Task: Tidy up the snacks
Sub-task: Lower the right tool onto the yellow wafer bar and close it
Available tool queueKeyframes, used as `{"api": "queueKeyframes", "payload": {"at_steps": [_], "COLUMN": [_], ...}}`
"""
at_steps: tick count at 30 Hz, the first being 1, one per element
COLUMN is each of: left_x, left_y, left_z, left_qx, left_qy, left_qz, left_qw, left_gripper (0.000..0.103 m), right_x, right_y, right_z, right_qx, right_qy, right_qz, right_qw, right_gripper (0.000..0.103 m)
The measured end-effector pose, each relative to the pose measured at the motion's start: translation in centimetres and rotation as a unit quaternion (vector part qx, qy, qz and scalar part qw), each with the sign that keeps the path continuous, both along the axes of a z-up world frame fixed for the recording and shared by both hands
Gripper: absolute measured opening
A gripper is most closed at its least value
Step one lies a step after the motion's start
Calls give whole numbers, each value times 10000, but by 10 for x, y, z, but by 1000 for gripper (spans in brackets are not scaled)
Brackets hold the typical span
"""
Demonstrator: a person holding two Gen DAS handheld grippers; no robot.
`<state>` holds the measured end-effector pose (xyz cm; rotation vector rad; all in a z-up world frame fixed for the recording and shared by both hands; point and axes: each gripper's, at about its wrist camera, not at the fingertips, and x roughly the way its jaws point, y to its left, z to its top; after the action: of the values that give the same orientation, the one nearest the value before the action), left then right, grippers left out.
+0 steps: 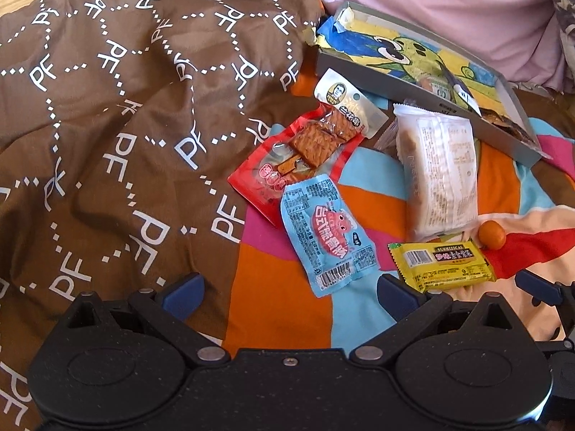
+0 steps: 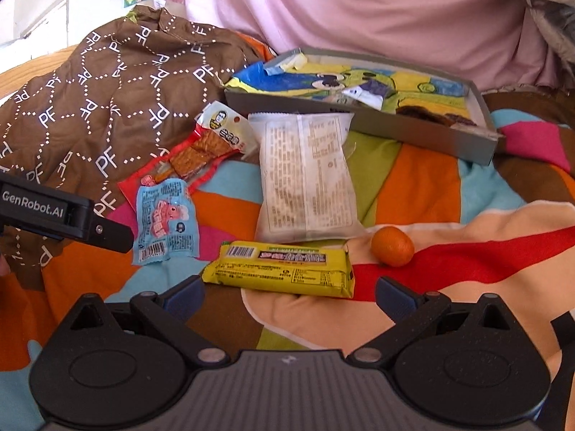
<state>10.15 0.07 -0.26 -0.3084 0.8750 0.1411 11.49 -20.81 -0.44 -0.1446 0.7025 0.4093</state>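
Spread wide and empty, the left gripper (image 1: 287, 292) hovers over the bedspread (image 1: 280, 309), its tips flanking a blue packet (image 1: 323, 230); beyond lie a red packet (image 1: 284, 165), a white bag (image 1: 442, 176), a yellow bar (image 1: 442, 262) and an orange (image 1: 492, 235), with a grey box (image 1: 395, 79) behind and a brown quilt (image 1: 107, 107) leftward. Right view: the right gripper (image 2: 289, 294), equally spread and empty, hangs just short of the yellow bar (image 2: 280, 265); the orange (image 2: 391, 246) sits beside it.
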Motion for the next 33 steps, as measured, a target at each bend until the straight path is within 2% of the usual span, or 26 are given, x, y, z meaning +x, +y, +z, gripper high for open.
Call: {"api": "queueKeyframes", "payload": {"at_steps": [14, 20, 23, 27, 29, 33], "left_x": [16, 29, 35, 44, 47, 54], "left_y": [-2, -11, -15, -16, -15, -14], "left_z": [3, 5, 4, 1, 0, -3], "left_qx": [86, 261, 402, 524, 547, 579], "left_qy": [13, -71, -68, 50, 95, 170], "left_qz": [69, -180, -258, -261, -255, -244], "left_qw": [9999, 9995, 9988, 9983, 9981, 9979], "left_gripper": [102, 102, 102, 102, 102, 102], "right_x": [14, 21, 25, 30, 36, 51], "right_y": [-5, -8, -6, 1, 2, -1], "right_z": [-2, -1, 0, -4, -6, -9], "right_qx": [21, -15, -211, -787, -769, -383], "right_qy": [233, 216, 62, -276, -263, -31], "right_qz": [-210, -145, 107, 807, 1048, 1443], "right_qw": [9995, 9997, 9997, 9932, 9912, 9888], "right_gripper": [103, 103, 103, 103, 103, 103]}}
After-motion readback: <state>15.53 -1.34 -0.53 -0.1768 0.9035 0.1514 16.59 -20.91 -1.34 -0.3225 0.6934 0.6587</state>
